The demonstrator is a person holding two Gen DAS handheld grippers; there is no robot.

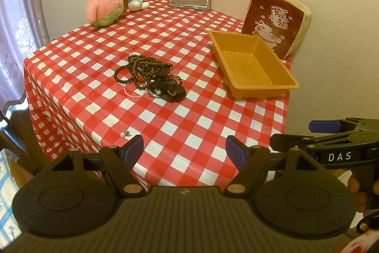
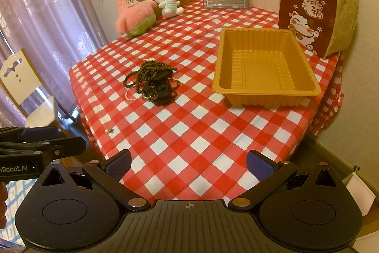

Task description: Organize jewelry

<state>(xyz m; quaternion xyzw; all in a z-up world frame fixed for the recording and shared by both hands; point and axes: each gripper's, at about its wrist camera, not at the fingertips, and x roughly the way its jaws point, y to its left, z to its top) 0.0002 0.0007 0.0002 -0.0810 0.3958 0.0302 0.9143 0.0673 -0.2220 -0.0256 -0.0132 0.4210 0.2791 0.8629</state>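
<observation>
So nothing's been picked up yet, this is looking like the very start. Both grippers are hovering over the near edge of the table: the left gripper and the right gripper are both sitting wide open, holding nothing. The jewelry pile (dark bead strands, a watch, a thin pale bracelet, all tangled) is lying mid-table on the checked cloth, well apart from the empty orange tray off to the right. There's also a stray little earring near the left edge. I'm guessing the next move is reaching into that pile and teasing out one piece without dragging the rest along.
</observation>
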